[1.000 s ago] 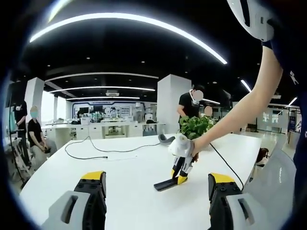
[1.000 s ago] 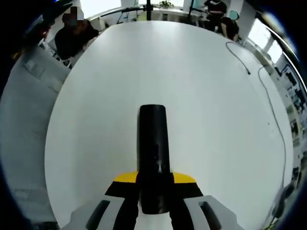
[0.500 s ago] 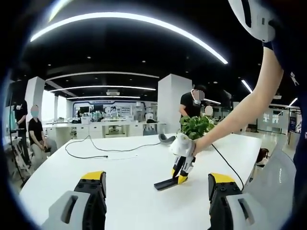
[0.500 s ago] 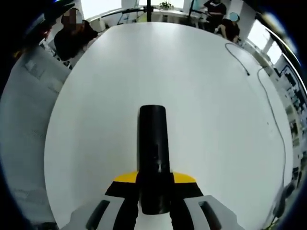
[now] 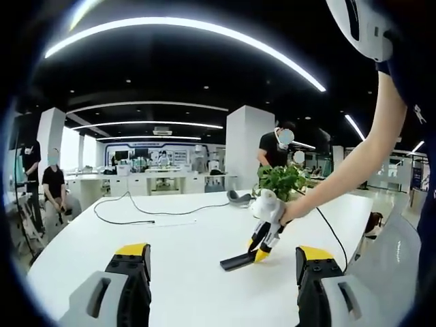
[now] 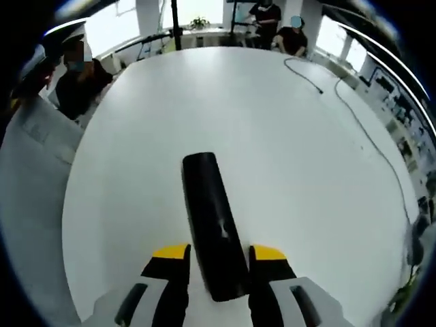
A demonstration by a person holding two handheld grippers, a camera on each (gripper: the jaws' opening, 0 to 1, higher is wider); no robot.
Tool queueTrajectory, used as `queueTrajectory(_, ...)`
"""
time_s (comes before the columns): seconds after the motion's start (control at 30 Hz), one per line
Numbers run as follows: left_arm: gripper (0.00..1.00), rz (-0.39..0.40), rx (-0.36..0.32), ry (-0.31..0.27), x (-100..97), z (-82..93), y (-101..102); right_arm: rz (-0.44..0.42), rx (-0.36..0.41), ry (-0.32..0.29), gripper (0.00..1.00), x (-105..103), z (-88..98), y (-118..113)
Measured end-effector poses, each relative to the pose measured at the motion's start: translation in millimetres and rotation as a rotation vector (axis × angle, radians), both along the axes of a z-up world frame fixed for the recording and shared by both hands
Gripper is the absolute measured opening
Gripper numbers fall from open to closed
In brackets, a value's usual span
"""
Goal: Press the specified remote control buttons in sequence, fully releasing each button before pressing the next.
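- My right tongs stand narrowly apart, straddling the slim black remote control lying on the white surface.
- My left tongs hover wide apart, gripping nothing.

My right gripper hides the near end of the remote control, and its buttons are too blurred to read. In the left gripper view the remote control's far end sits behind my right gripper.
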State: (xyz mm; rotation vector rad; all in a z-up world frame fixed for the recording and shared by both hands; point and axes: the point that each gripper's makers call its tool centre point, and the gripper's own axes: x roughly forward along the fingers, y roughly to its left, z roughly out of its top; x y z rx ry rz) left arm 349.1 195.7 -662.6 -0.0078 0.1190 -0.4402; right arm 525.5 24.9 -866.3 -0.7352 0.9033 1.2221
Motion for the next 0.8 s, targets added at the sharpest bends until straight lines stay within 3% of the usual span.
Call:
queueTrajectory(0.23, 0.93, 0.000, -0.005, -0.001, 0.0, 0.7, 0.0, -0.228, 0.223, -0.016, 0.47, 2.4, 30.3, -1.9)
queueTrajectory(0.43, 0.93, -0.006, -0.005, -0.002, -0.6, 1.2, -1.3, -0.353, 0.367, -0.064, 0.57, 0.6, 61.2, -6.3)
queueTrajectory(0.7, 0.93, -0.008, -0.006, -0.005, -1.1, 1.9, -1.8, -0.442, 0.486, -0.121, 0.67, -17.0, 100.0, -10.2)
queueTrajectory(0.8, 0.93, -0.008, -0.009, -0.001, -1.0, 1.3, -1.8, -0.461, 0.537, -0.175, 0.69, -23.3, 118.6, -12.4)
